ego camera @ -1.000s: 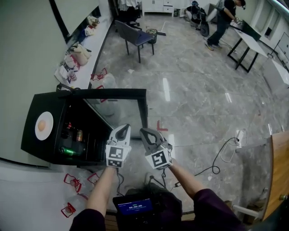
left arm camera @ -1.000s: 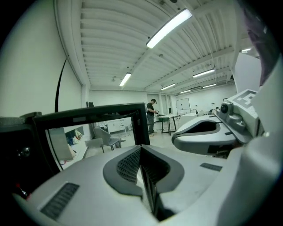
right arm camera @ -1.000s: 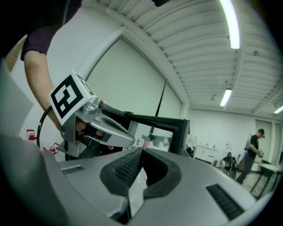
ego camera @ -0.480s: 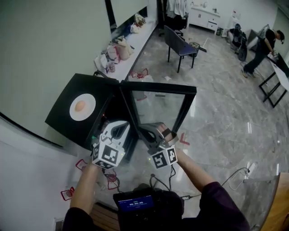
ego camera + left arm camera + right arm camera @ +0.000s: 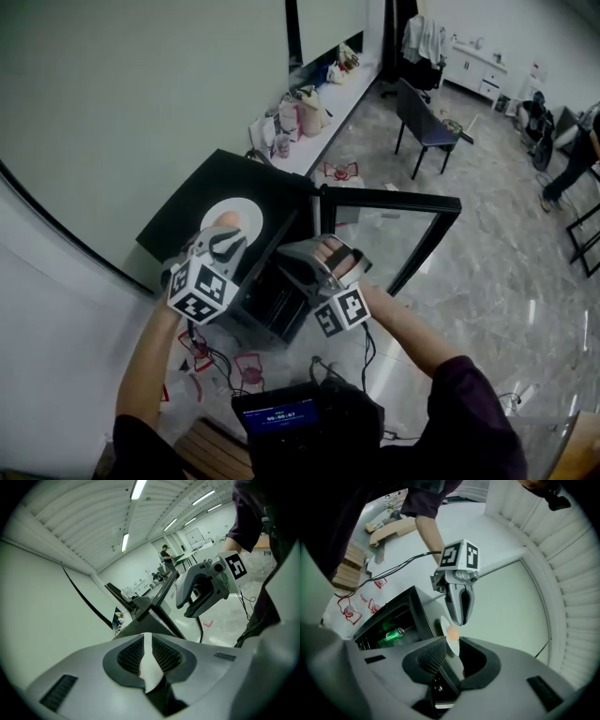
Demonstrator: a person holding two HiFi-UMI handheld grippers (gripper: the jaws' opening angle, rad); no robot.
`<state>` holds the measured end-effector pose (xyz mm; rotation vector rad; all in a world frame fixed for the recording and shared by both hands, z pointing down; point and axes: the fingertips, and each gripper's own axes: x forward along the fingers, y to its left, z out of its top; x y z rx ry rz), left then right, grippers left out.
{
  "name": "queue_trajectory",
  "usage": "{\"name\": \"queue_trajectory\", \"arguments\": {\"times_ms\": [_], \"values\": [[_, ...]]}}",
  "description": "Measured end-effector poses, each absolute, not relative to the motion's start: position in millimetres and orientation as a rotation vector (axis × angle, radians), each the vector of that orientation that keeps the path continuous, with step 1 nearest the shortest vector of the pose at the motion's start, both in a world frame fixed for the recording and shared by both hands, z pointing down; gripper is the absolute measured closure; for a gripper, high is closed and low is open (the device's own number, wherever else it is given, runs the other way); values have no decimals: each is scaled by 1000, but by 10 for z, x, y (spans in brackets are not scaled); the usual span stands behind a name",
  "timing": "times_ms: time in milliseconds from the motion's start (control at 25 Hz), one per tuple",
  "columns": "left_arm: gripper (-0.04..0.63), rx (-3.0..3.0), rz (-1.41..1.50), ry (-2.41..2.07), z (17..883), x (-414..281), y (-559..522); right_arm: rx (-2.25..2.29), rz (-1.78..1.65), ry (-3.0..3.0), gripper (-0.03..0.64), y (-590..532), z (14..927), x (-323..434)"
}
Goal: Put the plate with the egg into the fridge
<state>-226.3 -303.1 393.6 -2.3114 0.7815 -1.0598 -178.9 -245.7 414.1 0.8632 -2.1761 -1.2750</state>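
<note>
**Operator:** Where is the round white plate (image 5: 249, 208) with the pale orange egg (image 5: 452, 631)?

**Spotter:** It is on the flat top of the black mini fridge (image 5: 183, 225), right under the tip of your left gripper (image 5: 223, 242). That gripper's jaws are pressed together on nothing. Its tip hangs just above the egg; I cannot tell whether it touches.

**Operator:** And my right gripper (image 5: 452, 640)?

**Spotter:** Its jaws have just been opening. They stand slightly apart with nothing pinched. The plate lies just beyond their tips, between your two grippers. Beside your right gripper the fridge's glass door (image 5: 394, 234) stands swung open. A green can (image 5: 391, 634) lies on its side inside.
</note>
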Motion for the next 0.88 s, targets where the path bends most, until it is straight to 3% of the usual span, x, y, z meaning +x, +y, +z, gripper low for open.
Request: {"name": "queue_trajectory", "arguments": {"times_ms": [80, 160, 320, 440, 600, 880], "values": [[571, -2322, -1137, 806, 3916, -2471, -3214, 772, -1308, -2151, 530, -2511, 4150, -1871], [505, -2342, -1236, 834, 3932, -2682, -3382, 704, -1353, -2140, 514, -2512, 4109, -1918], [439, -2411, -1432, 929, 4066, -3059, -3755, 615, -1433, -2125, 503, -2551, 4058, -1937], [434, -2413, -1580, 1098, 4130, -3359, -4075, 589, -1471, -2121, 503, -2606, 4044, -1936], [434, -2260, -1566, 1313, 3998, -3559, -4470, 586, -1476, -2122, 503, -2649, 4065, -1914], [434, -2284, -1595, 1281, 4183, -3454, -4501, 574, -1466, -2080, 503, -2704, 4202, -1853]]}}
